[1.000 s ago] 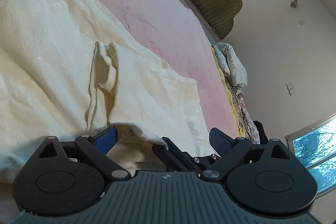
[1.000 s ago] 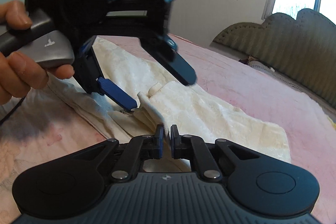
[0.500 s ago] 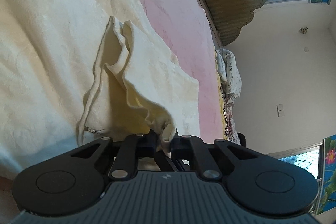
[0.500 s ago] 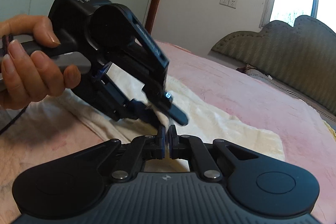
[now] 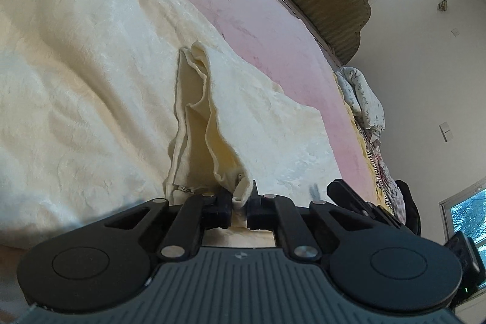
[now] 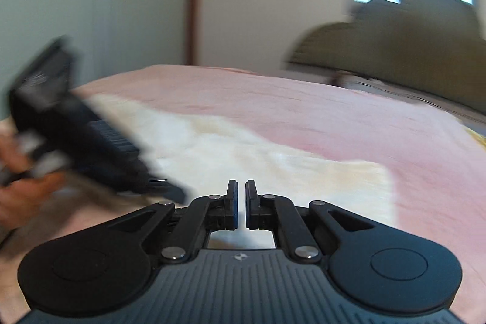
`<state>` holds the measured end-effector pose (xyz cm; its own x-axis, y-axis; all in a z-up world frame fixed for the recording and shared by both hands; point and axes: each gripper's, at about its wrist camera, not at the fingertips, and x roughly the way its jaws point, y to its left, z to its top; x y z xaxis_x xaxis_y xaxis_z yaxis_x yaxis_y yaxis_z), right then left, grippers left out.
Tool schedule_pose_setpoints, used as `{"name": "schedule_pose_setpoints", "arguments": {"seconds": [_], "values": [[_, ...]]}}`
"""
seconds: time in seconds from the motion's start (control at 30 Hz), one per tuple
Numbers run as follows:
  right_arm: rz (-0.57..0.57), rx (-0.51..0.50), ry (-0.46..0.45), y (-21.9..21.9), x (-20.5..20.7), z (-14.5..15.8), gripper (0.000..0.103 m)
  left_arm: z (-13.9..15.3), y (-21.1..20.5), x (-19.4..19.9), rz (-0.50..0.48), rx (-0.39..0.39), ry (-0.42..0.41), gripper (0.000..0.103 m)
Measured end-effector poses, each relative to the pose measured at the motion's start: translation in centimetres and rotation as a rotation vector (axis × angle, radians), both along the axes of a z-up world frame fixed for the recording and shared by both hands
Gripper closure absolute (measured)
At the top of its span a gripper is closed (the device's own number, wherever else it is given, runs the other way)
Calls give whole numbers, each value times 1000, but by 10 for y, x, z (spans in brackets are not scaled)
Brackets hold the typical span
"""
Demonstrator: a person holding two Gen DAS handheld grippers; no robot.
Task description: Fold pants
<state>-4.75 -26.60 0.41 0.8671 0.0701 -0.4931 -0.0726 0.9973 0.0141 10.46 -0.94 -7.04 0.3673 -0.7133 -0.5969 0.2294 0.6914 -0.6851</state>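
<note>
Bedspread (image 5: pixel 267 20) pink under cream pants (image 5: pixel 91 75); left tongs (image 5: pixel 240 202) pinching waistband, right tongs (image 6: pixel 240 202) nearly closed, empty.

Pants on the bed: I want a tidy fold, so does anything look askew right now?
Yes. The cream pants lie rumpled, and the left claw pinches a bunched waistband corner, lifting a crooked ridge.
</note>
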Motion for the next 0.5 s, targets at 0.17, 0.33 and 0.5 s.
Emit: {"name": "schedule_pose_setpoints", "arguments": {"seconds": [0.17,0.33,0.5], "values": [[-134,71,180,-49,3,-36,99,-5,2,0,-5,2,4,91],[-130,40,133,-43,18,-17,98,-5,-2,1,-2,6,7,90],[-52,10,206,-30,49,-32,98,-3,0,3,-7,-5,26,84]]}}
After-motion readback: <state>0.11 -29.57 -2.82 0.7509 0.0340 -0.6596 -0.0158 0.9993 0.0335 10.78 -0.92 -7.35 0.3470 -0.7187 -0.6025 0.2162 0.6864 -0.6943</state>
